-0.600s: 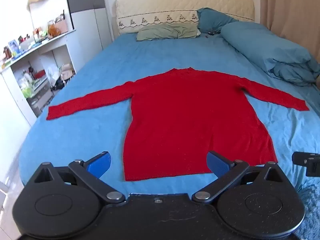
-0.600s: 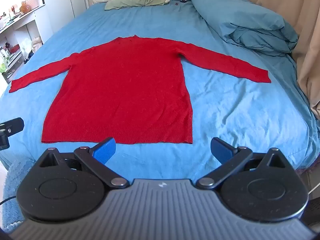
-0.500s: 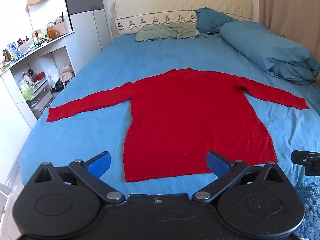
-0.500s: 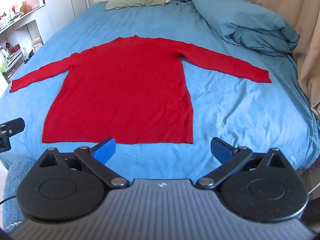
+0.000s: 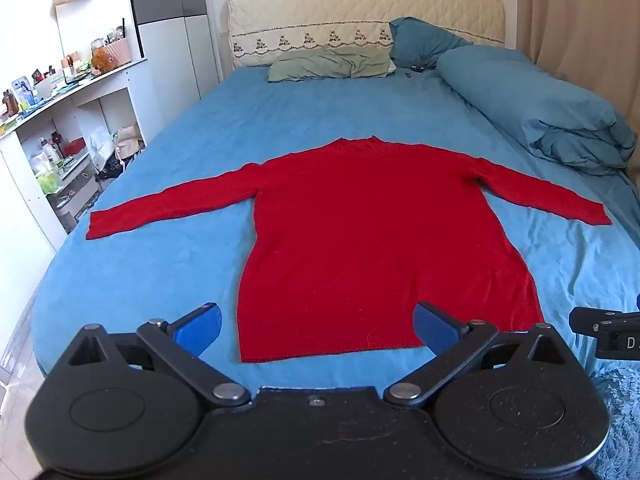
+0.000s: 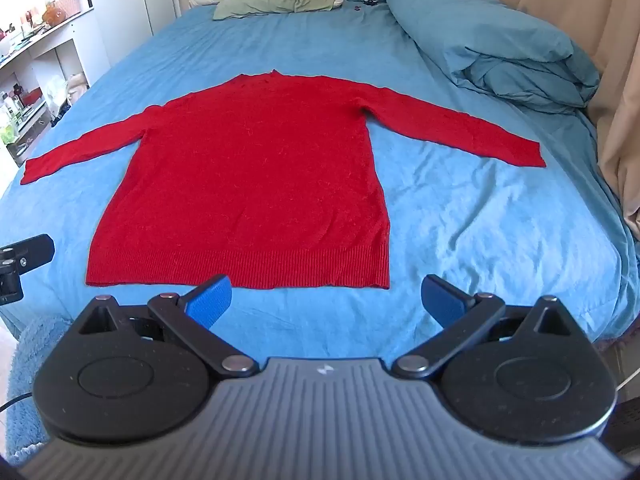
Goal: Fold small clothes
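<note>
- Red sweater [image 5: 372,232] lies flat on the blue bed sheet [image 5: 192,264], front down or up cannot be told, both sleeves stretched outward, hem nearest the foot of the bed
- Left gripper [image 5: 316,330] is spread wide and empty, poised above the hem; right gripper [image 6: 326,300] is likewise spread and empty, just short of the hem's right corner
- Risk: the knit probably clings to the plush sheet, so a pinch may catch sheet along with hem, dragging both
- Risk: lifting one corner alone would likely skew the body and bunch the far sleeve
- Left sleeve cuff [image 5: 100,226] lies near the bed edge and could slip over it
- Open sheet surrounds the garment; the rolled duvet [image 6: 492,36] bounds the right side, pillows [image 5: 332,64] the far end
</note>
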The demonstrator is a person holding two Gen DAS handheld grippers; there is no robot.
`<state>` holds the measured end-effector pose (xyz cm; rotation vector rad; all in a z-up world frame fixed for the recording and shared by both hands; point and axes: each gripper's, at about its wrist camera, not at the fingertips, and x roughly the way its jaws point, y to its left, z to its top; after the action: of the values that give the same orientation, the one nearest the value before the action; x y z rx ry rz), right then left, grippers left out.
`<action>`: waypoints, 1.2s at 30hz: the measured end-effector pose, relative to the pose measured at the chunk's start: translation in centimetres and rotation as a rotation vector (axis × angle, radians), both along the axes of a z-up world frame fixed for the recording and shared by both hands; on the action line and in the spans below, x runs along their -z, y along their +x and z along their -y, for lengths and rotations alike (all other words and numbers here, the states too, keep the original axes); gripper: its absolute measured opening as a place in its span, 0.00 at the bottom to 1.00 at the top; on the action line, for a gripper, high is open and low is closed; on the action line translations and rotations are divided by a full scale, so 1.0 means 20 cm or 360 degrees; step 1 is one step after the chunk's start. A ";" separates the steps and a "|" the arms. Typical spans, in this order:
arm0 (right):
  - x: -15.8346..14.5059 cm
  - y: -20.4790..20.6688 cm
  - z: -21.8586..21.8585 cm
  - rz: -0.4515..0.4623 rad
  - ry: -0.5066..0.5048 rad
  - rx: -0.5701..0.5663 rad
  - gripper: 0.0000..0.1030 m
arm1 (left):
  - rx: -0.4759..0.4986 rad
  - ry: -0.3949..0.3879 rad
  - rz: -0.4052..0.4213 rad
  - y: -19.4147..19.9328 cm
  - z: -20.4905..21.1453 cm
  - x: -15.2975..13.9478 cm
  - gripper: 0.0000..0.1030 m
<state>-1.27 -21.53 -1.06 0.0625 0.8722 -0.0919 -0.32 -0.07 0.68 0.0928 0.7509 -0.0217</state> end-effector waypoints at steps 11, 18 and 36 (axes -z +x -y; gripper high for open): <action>0.01 0.00 0.00 0.0001 0.0000 0.0004 1.00 | 0.0000 -0.0016 -0.0001 0.00 0.00 -0.01 1.00; 0.01 0.00 0.01 -0.0002 0.0016 0.0005 1.00 | -0.0015 -0.0028 -0.0006 0.00 -0.01 -0.01 1.00; 0.01 0.00 0.01 -0.0003 0.0017 0.0005 1.00 | -0.0013 -0.0042 -0.0014 0.01 -0.03 -0.01 1.00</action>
<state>-1.26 -21.65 -1.25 0.0739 0.8744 -0.0905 -0.08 0.44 0.88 0.0646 0.7598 -0.0244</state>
